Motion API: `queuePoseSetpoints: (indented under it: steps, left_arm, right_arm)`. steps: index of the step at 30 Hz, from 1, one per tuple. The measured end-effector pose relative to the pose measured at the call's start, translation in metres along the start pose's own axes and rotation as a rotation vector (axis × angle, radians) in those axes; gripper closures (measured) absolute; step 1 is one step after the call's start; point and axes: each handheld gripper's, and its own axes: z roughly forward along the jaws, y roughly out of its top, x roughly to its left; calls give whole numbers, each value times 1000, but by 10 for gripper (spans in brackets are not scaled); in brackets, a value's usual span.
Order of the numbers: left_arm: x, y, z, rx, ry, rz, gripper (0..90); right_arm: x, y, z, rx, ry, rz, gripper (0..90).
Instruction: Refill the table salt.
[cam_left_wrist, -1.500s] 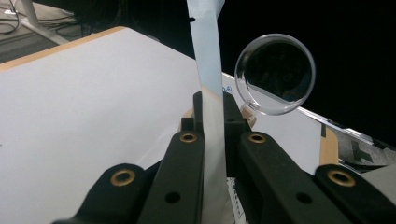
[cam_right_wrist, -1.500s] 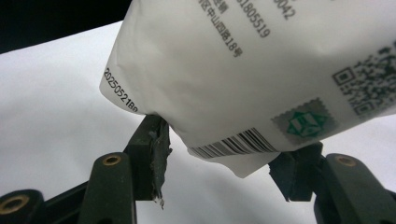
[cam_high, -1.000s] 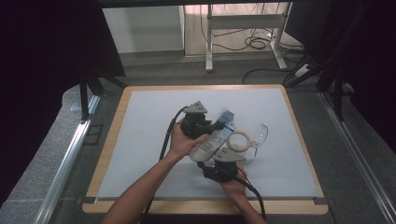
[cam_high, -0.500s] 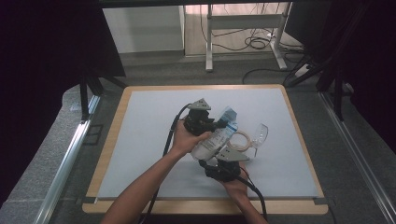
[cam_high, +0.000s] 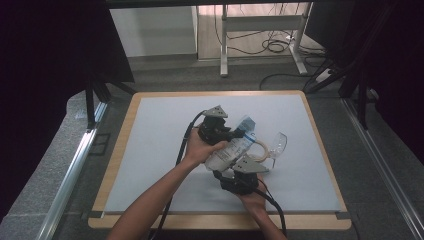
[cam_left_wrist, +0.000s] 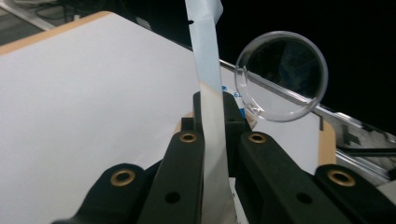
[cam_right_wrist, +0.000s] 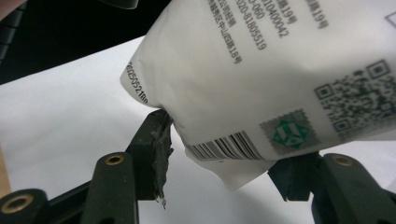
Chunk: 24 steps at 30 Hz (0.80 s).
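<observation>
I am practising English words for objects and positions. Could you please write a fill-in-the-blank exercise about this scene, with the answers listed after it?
1. The left gripper is shut on the flat top edge of the ____.
2. The right gripper holds the pouch at its ____ end.
3. A clear glass lies on its ____ on the mat.
4. The barcode is printed in the colour ____.

Missing words: pouch; bottom; side; black

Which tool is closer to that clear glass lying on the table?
The left tool, gripping the pouch's top edge right beside the glass. The right tool holds the pouch's bottom, nearer the person.
</observation>
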Motion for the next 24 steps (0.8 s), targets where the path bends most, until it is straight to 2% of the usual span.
queuePoseSetpoints:
  steps: [10,24]
  left_arm:
    - [1,0,0,6,-7,6,896]
    - [5,1,6,5,-17,9,896]
  right_arm:
    - [0,-1,-2,-11,14,-11,456]
    - [-3,-1,-6,-33,37,4,458]
